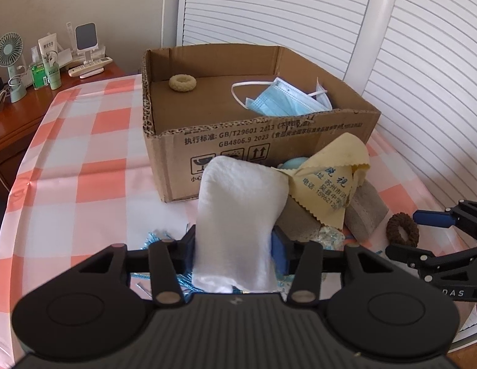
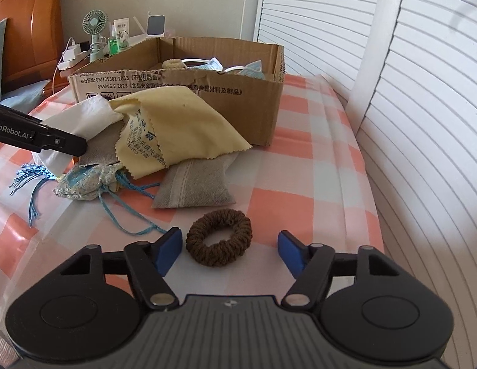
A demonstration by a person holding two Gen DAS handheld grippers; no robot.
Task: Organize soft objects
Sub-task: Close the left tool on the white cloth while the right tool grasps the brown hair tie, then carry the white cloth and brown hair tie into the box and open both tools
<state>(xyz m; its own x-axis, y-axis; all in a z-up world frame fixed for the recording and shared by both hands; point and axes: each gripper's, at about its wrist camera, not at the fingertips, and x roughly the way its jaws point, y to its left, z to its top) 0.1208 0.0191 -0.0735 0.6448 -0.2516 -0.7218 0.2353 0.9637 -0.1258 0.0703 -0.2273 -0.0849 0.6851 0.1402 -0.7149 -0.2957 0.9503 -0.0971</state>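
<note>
While left gripper [image 1: 235,246] pinches white cloth [image 1: 238,215], long axis toward cardboard box [image 1: 269,153] | right gripper [image 2: 229,252] agape, straddling brown scrunchie [image 2: 219,236], lying flat, unpressed.

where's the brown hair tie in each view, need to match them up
Left wrist view: the brown hair tie lies at the right edge, on the checked cloth, beside the right gripper.
Right wrist view: it lies low in the centre, between the open blue pads.
Shared landmark: the cardboard box behind it in both.
</note>
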